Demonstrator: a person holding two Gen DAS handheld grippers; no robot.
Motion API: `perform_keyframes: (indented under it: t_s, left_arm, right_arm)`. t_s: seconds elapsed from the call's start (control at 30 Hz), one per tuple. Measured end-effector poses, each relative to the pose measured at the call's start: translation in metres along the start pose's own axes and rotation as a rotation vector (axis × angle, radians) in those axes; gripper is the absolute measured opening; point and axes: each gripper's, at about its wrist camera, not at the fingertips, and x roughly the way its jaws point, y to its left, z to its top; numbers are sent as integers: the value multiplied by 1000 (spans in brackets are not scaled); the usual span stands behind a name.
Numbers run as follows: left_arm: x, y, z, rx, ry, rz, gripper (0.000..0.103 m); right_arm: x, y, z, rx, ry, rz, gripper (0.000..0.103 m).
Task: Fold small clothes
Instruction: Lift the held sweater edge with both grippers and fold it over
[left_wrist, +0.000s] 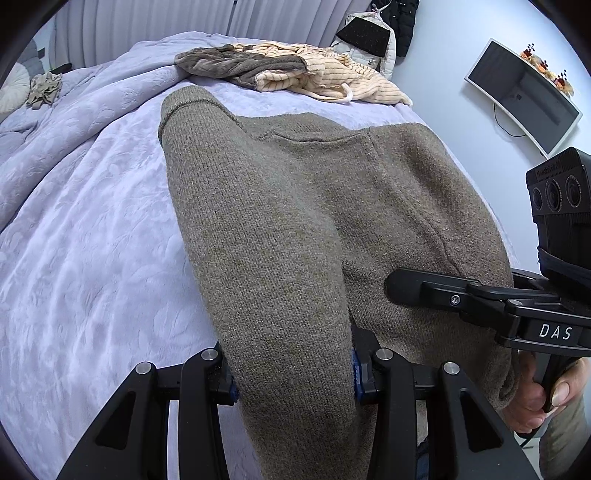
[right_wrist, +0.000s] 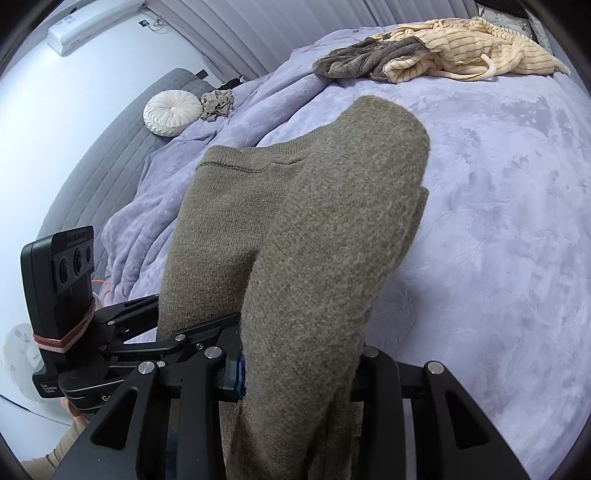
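An olive-brown knit garment (left_wrist: 295, 206) is stretched over the lilac bed cover (left_wrist: 92, 240), its far part resting on the bed and its near edge lifted. My left gripper (left_wrist: 293, 376) is shut on a thick fold of the garment's left side. My right gripper (right_wrist: 299, 373) is shut on a bunched fold of the same garment (right_wrist: 332, 240) at its right side. From the left wrist view the right gripper (left_wrist: 436, 291) shows at the right, with a hand (left_wrist: 543, 398) on its handle. The left gripper's body (right_wrist: 122, 332) shows at the left of the right wrist view.
A heap of a grey-brown cloth (left_wrist: 236, 62) and a cream striped garment (left_wrist: 332, 74) lies at the bed's far end. A round white cushion (right_wrist: 171, 112) and a small beige crumpled cloth (right_wrist: 218, 103) lie near the headboard. A monitor (left_wrist: 524, 99) hangs on the wall at right.
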Motion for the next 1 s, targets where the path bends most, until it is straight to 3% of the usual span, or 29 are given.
perform_keyframes:
  t_s: [0.67, 1.0]
  left_arm:
    - [-24, 2, -51, 6, 1, 15, 43]
    - [-32, 4, -77, 14, 1, 62, 43]
  right_arm:
    - [-4, 23, -45, -18, 17, 10, 38]
    - [4, 33, -63, -23, 21, 13, 38]
